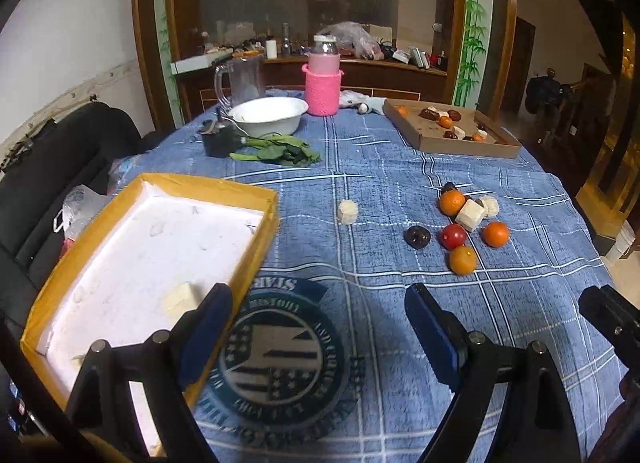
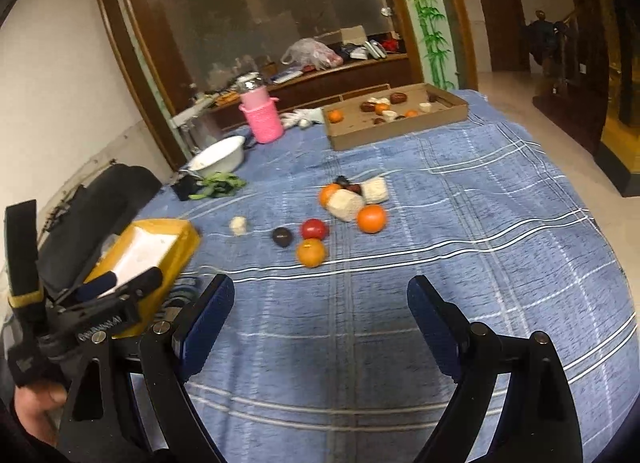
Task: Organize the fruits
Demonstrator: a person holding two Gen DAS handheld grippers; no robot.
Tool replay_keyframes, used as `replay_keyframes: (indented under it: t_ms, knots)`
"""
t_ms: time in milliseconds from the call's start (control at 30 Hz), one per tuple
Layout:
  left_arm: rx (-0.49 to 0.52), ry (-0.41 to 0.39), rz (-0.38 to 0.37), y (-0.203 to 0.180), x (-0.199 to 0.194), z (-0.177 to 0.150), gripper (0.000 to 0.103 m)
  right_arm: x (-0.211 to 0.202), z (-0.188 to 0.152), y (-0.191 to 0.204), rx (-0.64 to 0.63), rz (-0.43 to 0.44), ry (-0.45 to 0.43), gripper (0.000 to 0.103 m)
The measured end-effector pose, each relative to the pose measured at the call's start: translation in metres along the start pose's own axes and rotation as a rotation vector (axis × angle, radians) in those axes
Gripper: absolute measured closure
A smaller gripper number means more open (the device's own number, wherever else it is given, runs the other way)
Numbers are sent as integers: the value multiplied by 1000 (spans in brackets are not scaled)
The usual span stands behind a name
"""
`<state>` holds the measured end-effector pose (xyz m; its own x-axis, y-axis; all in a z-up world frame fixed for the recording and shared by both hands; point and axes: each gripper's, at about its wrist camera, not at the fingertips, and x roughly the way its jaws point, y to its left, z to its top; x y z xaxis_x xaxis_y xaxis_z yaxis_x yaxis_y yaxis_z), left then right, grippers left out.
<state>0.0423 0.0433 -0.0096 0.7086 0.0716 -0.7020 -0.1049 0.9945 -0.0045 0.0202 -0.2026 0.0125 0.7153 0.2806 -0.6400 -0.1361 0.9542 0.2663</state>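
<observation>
Table [image 1: 400,303] under a blue plaid cloth carries everything. Largest container: yellow-rimmed tray [image 1: 256,187] with white floor, at the near left edge; one pale block [image 1: 180,297] lies in it, otherwise bare. Likely the sorting destination, set within easy reach of the left hand. Brown cardboard tray [image 1: 460,145] sits far right and already holds a mix of oranges, dark fruits and pale pieces; it may be a second bin or the supply, cannot tell which.

Loose fruit pile mid-table, between the two trays: orange [image 1: 452,202] touching a pale cube [image 1: 472,214], red tomato [image 1: 453,235], dark fruit [image 1: 417,237], and a second orange [image 1: 463,260] nearest the tongs. A lone pale piece [image 1: 347,212] rests apart, toward the yellow tray.

Left tongs [image 1: 320,327]: wide, empty, hanging over the cloth beside the yellow tray's corner. Right tongs [image 2: 320,311]: wide, empty, aimed at the pile, well short of it. Judgement: sorting barely begun; nearest orange looks the easiest first pick.
</observation>
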Motion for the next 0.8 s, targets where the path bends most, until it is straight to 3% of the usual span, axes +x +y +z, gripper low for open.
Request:
replay_keyframes:
  t_ms: [267, 800]
  knots:
    - [27, 17, 1, -20, 25, 4, 13, 28, 2, -34, 64, -15, 43, 14]
    - [-57, -33, 87, -23, 39, 19, 13, 41, 11, -53, 89, 97, -39, 14]
